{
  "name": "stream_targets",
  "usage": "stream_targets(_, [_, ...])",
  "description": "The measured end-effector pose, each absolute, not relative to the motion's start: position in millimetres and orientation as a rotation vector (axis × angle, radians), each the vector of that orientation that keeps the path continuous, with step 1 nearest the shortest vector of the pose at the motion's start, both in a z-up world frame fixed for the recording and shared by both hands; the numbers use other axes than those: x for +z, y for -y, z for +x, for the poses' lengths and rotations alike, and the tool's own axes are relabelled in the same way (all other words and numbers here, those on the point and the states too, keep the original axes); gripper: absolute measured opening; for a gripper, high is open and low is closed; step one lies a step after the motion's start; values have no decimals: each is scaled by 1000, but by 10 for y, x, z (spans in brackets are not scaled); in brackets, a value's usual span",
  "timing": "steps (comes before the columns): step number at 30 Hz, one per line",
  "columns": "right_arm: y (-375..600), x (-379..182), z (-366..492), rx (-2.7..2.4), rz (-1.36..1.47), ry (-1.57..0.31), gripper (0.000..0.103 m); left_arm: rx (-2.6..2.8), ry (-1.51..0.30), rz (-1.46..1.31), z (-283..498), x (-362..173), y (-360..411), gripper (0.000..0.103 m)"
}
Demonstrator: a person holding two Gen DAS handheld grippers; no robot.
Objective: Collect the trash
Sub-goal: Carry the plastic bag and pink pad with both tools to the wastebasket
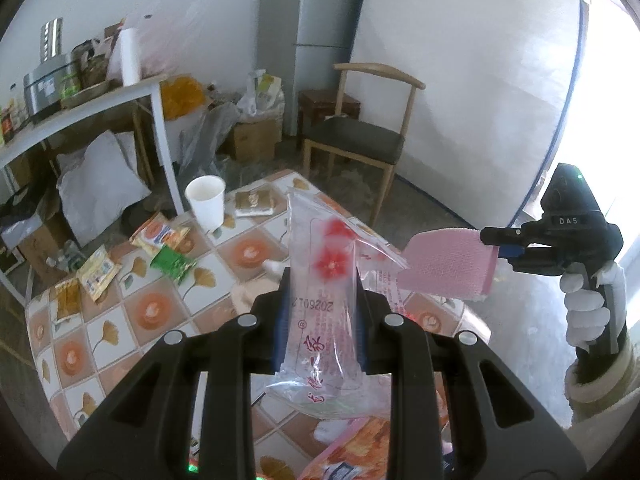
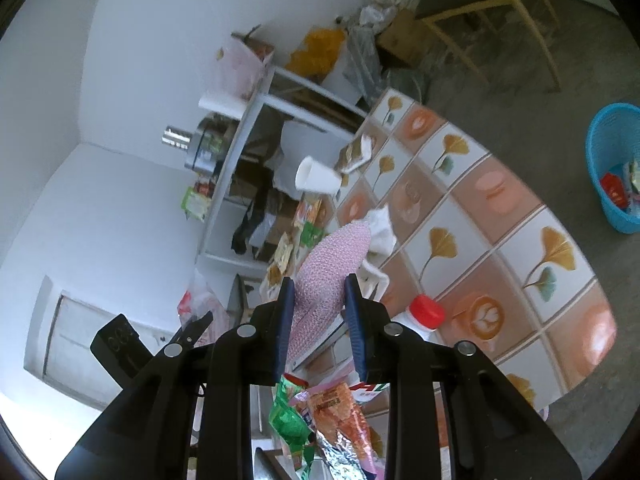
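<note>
I see a clear, glossy plastic wrapper (image 1: pixel 320 300) and a pink sponge (image 2: pixel 328 276) with a rough, pebbled face. The table (image 1: pixel 168 320) looks smooth and shiny, the cup (image 1: pixel 206 200) matt paper, the basket (image 2: pixel 612 168) at right blue plastic mesh.

Table (image 1: pixel 168 316): carries the cup (image 1: pixel 206 202), with snack packets (image 1: pixel 160 240) to its left.
Chair (image 1: pixel 356 136): on the floor behind the table.
Shelf (image 1: pixel 80 112): left of the table.
Basket (image 2: pixel 612 168): on the floor beside the table, holds wrappers.
Bottle (image 2: pixel 426 314): on the table.
</note>
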State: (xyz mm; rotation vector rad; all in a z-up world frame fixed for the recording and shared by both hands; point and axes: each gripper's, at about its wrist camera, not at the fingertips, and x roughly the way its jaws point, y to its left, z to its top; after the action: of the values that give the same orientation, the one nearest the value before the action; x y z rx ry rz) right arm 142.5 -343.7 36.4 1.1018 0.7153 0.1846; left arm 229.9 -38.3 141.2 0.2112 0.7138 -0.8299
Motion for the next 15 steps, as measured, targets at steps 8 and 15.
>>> stream_targets(8, [3935, 324, 1000, 80, 1153, -621, 26, -896, -706, 267, 2260, 1459, 977, 24])
stream_targets(15, [4413, 191, 532, -50, 1206, -553, 26, -968, -735, 341, 2258, 1370, 1696, 24])
